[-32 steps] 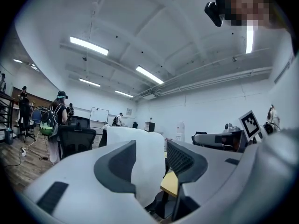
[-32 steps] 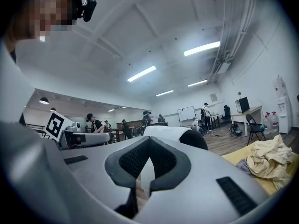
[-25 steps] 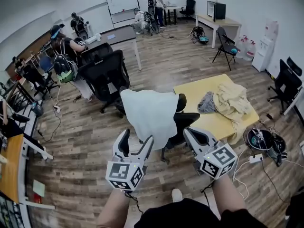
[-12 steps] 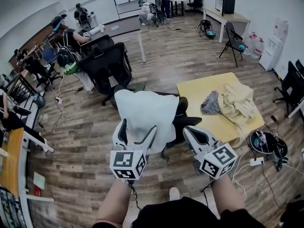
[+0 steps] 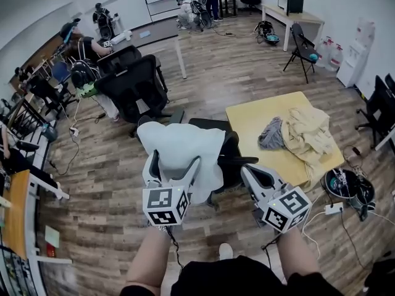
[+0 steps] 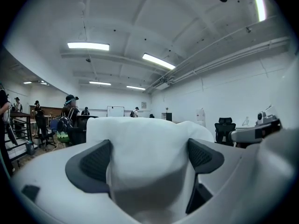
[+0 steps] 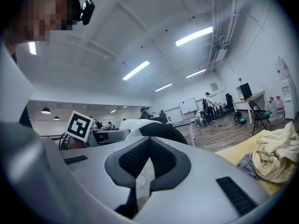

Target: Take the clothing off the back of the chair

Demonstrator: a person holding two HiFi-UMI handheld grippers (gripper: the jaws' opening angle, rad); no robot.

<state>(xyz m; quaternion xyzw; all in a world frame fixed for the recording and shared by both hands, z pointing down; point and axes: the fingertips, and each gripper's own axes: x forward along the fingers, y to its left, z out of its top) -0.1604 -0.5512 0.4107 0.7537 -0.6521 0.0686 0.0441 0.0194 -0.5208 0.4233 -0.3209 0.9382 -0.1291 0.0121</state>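
A white garment [image 5: 182, 150] hangs over the back of a black office chair [image 5: 233, 159] just in front of me. My left gripper [image 5: 174, 160] is at the garment's near side. Its jaws stand wide and are still opening, one on each side of the cloth. In the left gripper view the garment [image 6: 149, 134] fills the space between the dark pads [image 6: 91, 164], and I see no squeeze on it. My right gripper [image 5: 248, 171] is at the chair's right side, jaws shut with nothing in them. In the right gripper view the chair's top [image 7: 161, 130] shows past its closed tips [image 7: 148, 148].
A low yellow table [image 5: 265, 116] at the right carries a cream clothes heap [image 5: 305, 131] and a grey cloth [image 5: 270, 134]. Another black chair [image 5: 139, 88] stands beyond. A round basket with cables [image 5: 342, 184] lies on the floor at right. People sit at desks on the far left.
Both grippers have moved forward to the chair. The left jaws have spread wider and now straddle the garment's lower part. The right jaws stay shut.
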